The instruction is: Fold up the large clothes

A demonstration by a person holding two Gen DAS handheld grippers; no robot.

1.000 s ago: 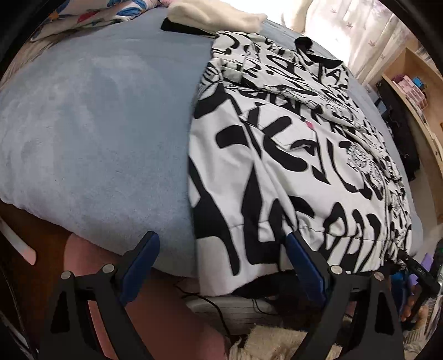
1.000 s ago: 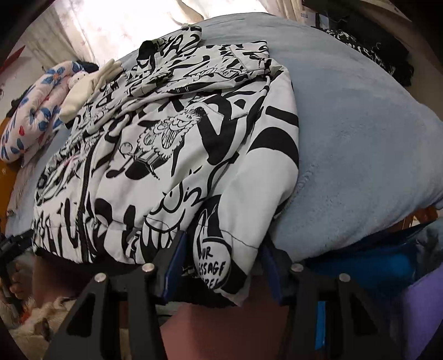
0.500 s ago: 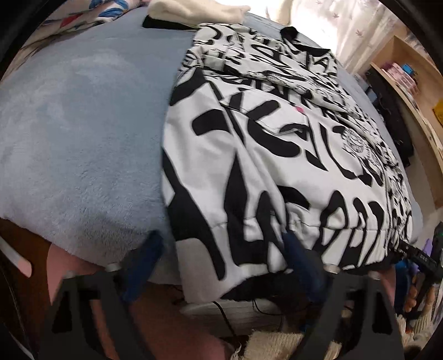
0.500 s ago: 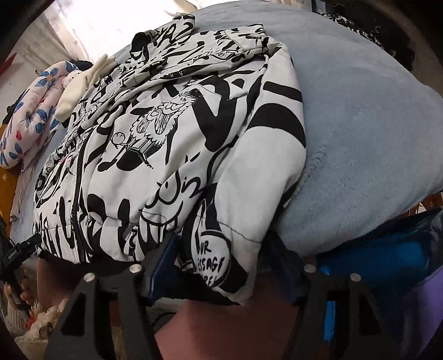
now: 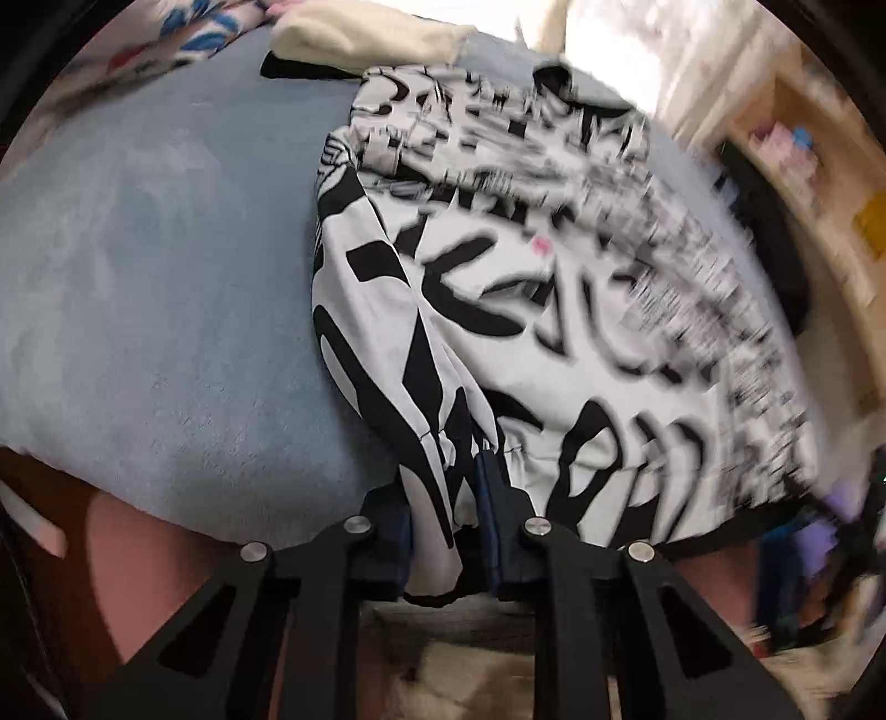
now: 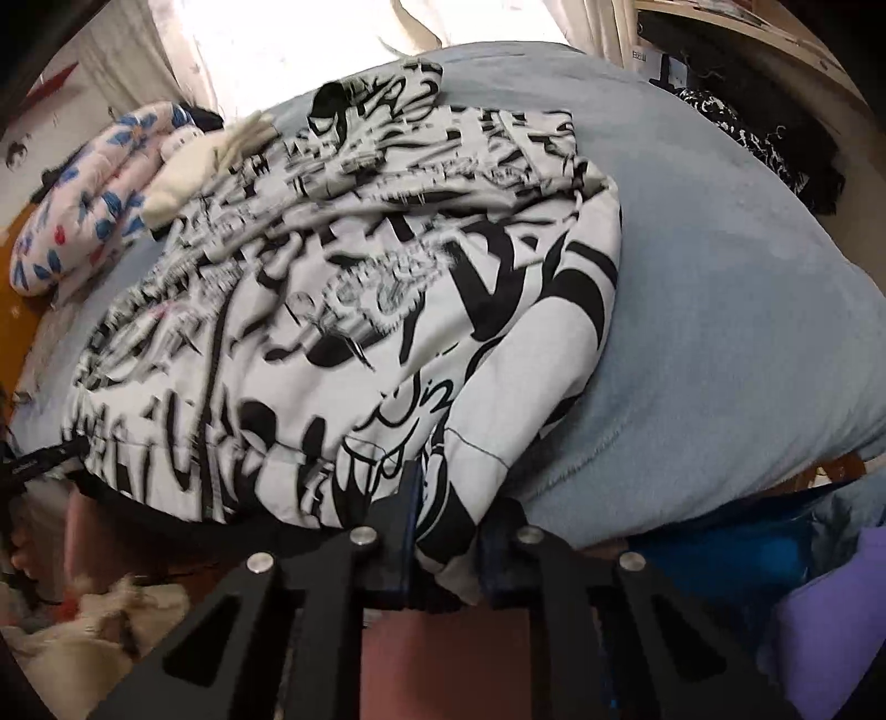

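From the left wrist view, the white jacket with black graffiti print [image 5: 554, 310] lies on a bed covered by a grey-blue blanket [image 5: 155, 310]. The jacket is on the right part of the bed, and its hem hangs over the near edge. The left tool [image 5: 443, 515] has just been closing, and now its two blue-padded jaws pinch the near left corner of the jacket hem, where the fabric is gathered into a narrow bunch between them. The far and right parts of the jacket are blurred. At the far end of the bed there is a cream cloth [image 5: 365, 36] and a floral pillow [image 5: 183, 27]. A wooden shelf [image 5: 819, 183] stands at the right.

From the right wrist view, the same jacket [image 6: 360, 288] fills the middle and left of the bed, and the blanket [image 6: 736, 310] is bare on the right. The right tool [image 6: 443, 515] has also just been closing, and it grips the near right corner of the hem, with the printed cloth squeezed between the jaws. The floral pillow [image 6: 83, 210] and the cream cloth [image 6: 205, 160] lie at the far left. Dark clothes [image 6: 764, 138] lie at the far right, near the shelf [image 6: 775, 33].
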